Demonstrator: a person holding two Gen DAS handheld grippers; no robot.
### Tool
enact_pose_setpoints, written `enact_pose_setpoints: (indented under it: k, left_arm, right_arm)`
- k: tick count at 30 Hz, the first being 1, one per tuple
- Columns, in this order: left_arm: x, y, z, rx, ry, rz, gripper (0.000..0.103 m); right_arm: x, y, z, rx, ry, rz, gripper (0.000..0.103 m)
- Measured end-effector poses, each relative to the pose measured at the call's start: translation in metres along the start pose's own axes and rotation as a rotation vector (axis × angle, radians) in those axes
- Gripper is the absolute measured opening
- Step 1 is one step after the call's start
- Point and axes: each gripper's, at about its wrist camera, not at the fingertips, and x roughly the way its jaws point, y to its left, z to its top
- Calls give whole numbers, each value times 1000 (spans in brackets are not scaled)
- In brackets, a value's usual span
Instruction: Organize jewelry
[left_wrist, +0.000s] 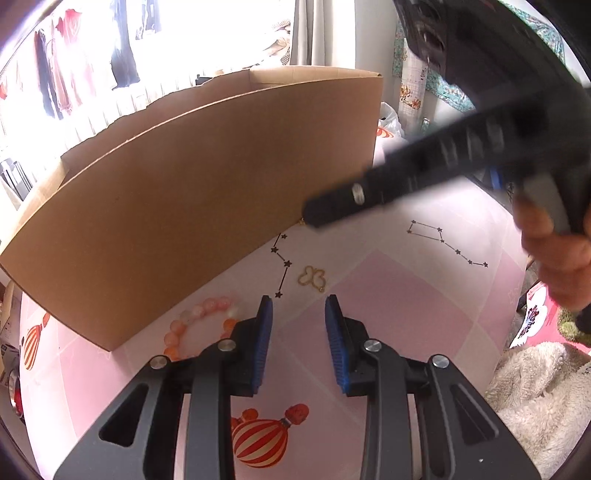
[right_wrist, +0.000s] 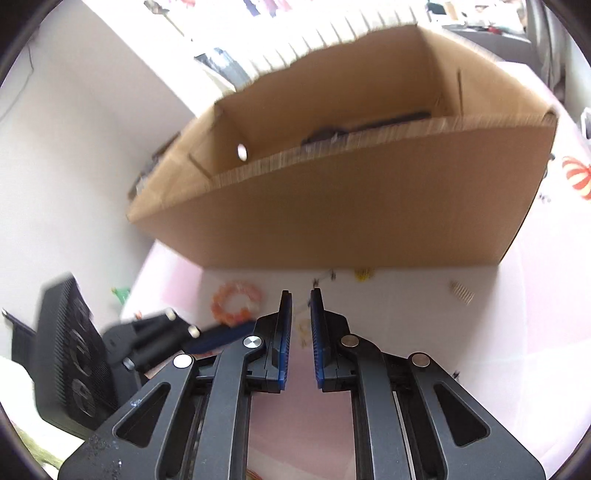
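A brown cardboard box (left_wrist: 207, 184) stands open-topped on the pink patterned table; it also shows in the right wrist view (right_wrist: 351, 206). A gold butterfly-shaped pendant (left_wrist: 312, 278) lies on the table just ahead of my left gripper (left_wrist: 298, 306), which is open and empty. A pink and orange bead bracelet (left_wrist: 199, 325) lies to its left, by the box corner; it shows too in the right wrist view (right_wrist: 236, 301). My right gripper (right_wrist: 301, 299) has its jaws a narrow gap apart, nothing clearly between them. In the left wrist view its tip (left_wrist: 314, 218) hovers near the box wall.
A dark object (right_wrist: 365, 129) lies inside the box. A small gold piece (right_wrist: 364, 274) and a striped clip (right_wrist: 461, 291) lie on the table near the box. A fluffy white towel (left_wrist: 535, 398) sits at the right. A black device (right_wrist: 70, 350) stands at the left.
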Motion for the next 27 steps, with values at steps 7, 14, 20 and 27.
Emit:
enact_pose_setpoints:
  k: [7, 14, 20, 27]
  left_arm:
    - [11, -13, 16, 17, -19, 4, 29]
    - [24, -14, 19, -14, 10, -16, 29]
    - [27, -5, 16, -33, 4, -26, 29]
    - [26, 0, 14, -41, -2, -22, 17]
  right_arm:
    - [-9, -7, 25, 15, -54, -13, 11]
    - [-12, -6, 29, 35, -68, 7, 11]
    - [-10, -15, 31, 88, -134, -3, 11]
    - [-13, -23, 30, 96, -151, -16, 12]
